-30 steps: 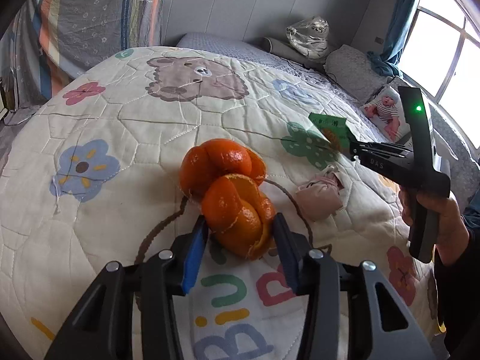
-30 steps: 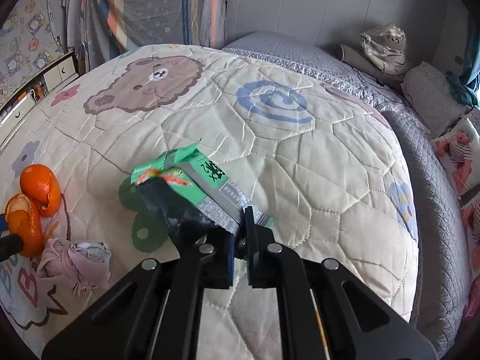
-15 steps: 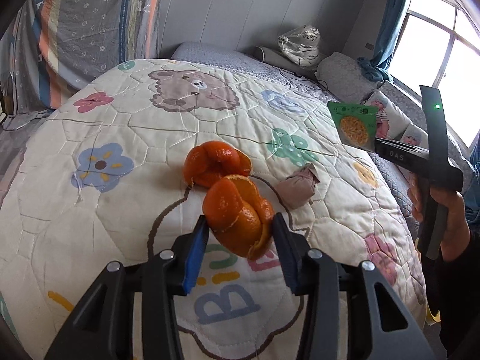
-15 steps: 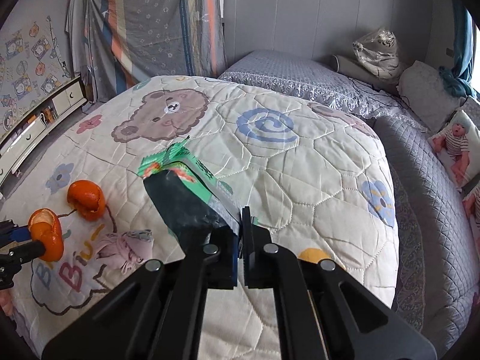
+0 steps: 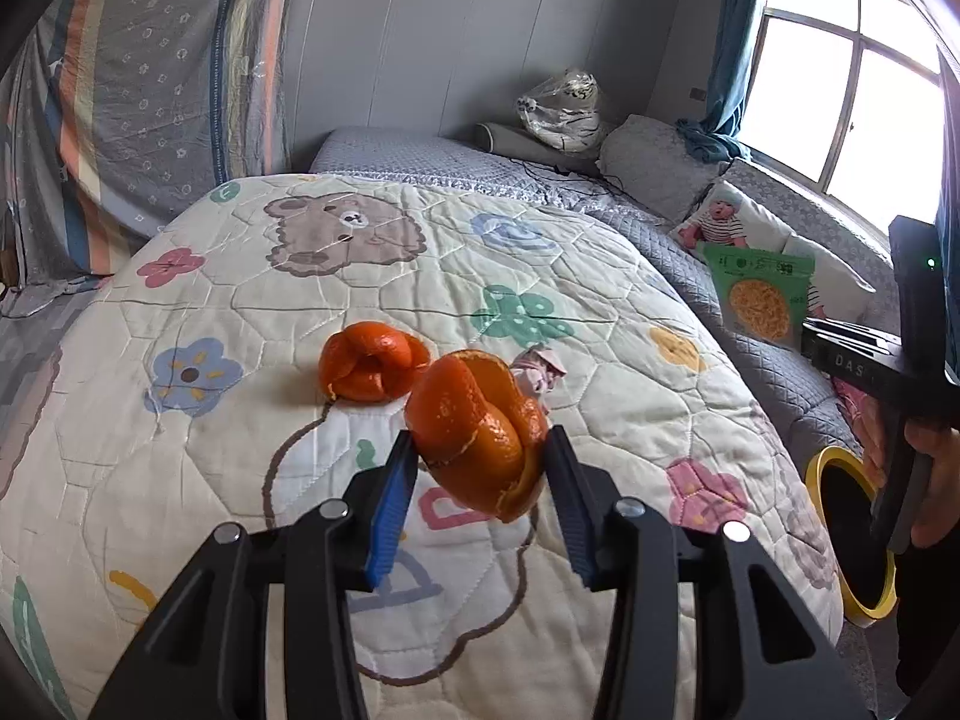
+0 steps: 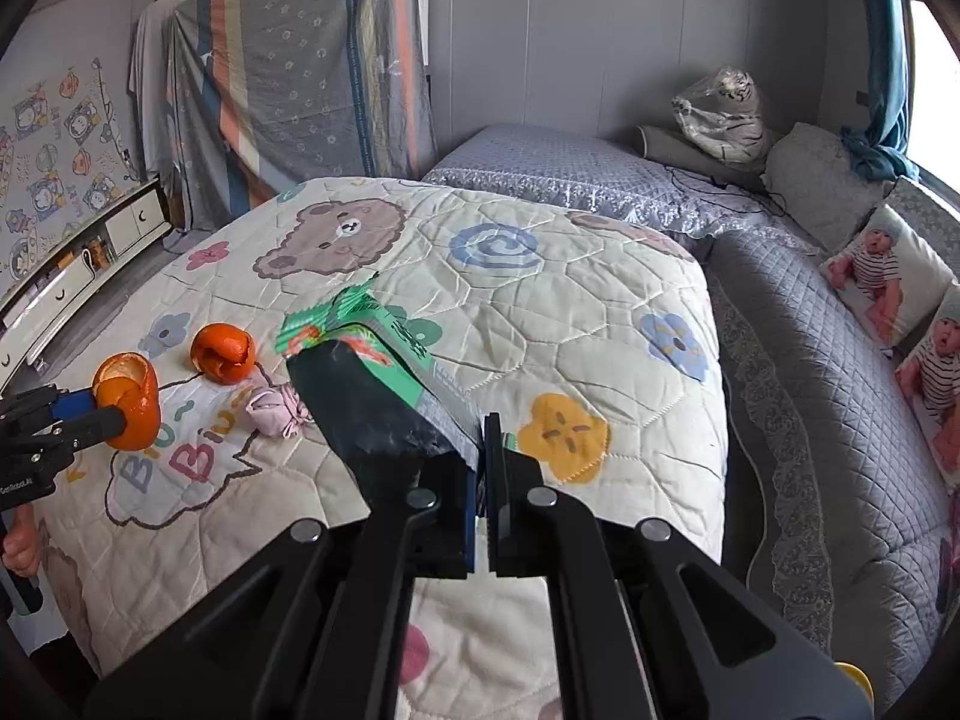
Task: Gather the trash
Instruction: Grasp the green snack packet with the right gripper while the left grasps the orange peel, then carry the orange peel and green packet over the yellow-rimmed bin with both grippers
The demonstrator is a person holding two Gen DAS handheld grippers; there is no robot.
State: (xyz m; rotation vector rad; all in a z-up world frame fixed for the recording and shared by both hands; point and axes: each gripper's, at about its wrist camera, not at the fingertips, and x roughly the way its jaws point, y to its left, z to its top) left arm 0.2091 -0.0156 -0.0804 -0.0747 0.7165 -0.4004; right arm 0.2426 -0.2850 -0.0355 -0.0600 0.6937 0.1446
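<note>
- Now that both hands have risen from the bed [image 5: 570, 276], the left gripper [image 5: 480, 468] grips a curled orange peel [image 5: 474, 438] clear above the quilt.
- The right gripper [image 6: 483, 468], pinched shut, holds a green snack wrapper [image 6: 372, 372] aloft.
- A second peel [image 5: 369, 363] and a crumpled pink tissue [image 5: 537, 369] remain on the bed.
- A yellow-rimmed bin [image 5: 852, 540] waits beside the bed, probably the next stop.

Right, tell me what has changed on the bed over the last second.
Both grippers have lifted away from the quilt, each carrying its load: the left gripper the orange peel, the right gripper the green snack wrapper. Neither grip changed. The second orange peel and the crumpled pink tissue stayed on the quilt.
</note>
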